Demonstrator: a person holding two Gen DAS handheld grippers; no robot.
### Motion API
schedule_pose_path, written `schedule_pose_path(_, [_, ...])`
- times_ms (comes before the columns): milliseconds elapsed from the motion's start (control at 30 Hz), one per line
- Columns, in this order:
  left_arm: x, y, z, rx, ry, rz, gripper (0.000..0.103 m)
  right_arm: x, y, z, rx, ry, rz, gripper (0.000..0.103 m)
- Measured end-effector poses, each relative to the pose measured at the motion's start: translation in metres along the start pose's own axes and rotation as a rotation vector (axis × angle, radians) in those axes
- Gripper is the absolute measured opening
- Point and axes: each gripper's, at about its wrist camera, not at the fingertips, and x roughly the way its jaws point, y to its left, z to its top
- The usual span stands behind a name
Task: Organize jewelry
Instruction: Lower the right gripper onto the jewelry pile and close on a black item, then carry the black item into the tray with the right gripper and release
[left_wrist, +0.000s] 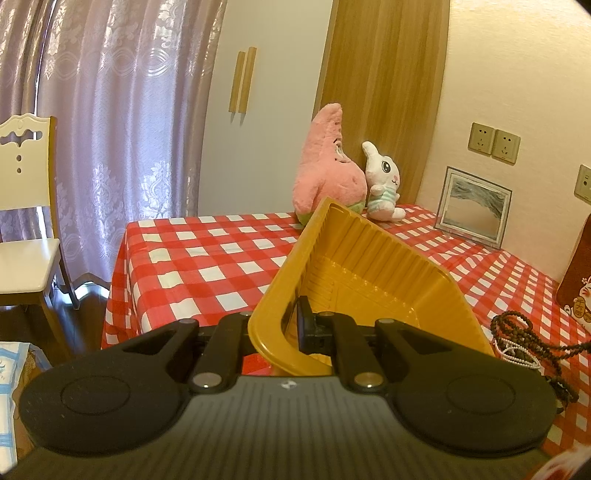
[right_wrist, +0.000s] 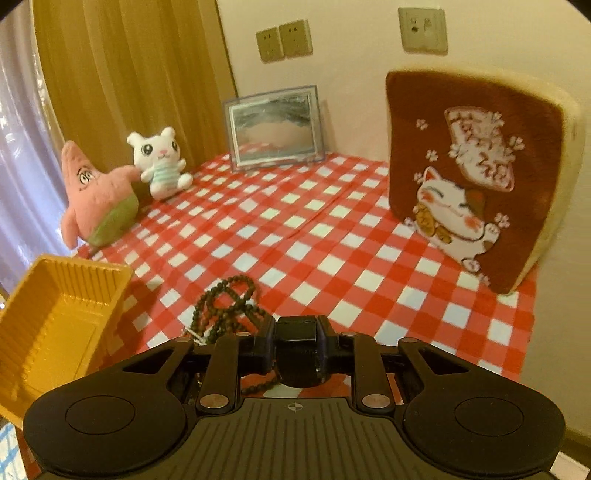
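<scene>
Beads (right_wrist: 225, 310), a dark strand, lie looped on my checkered cloth (right_wrist: 314, 229), trailing under my right gripper (right_wrist: 299, 347), whose grip I cannot tell. My left gripper (left_wrist: 291, 328) pinches the tilted yellow tray (left_wrist: 369, 266) rim.

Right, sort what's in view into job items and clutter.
Job: ribbed yellow plastic tray, dark brown bead necklace, white pearl strand.

Clutter: pink star plush, white bunny plush, brown lucky-cat cushion, clear sand-picture frame.

Left gripper (left_wrist: 291, 325) fingers clamped on tilted yellow tray (left_wrist: 369, 266) rim, beads (left_wrist: 524, 332) at right, checkered tablecloth (left_wrist: 207, 258)
</scene>
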Motion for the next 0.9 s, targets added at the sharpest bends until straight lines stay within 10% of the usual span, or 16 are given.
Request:
schedule_pose_path(400, [-0.003, -0.002, -0.001, 0.006, -0.003, -0.012, 0.009, -0.042, 0.013, 0.019, -0.026, -0.078, 0.076, 0.023])
schedule_pose_path(900, [-0.005, -0.003, -0.002, 0.009, -0.005, -0.022, 0.009, -0.016, 0.132, 0.005, -0.097, 0.009, 0.435, 0.023])
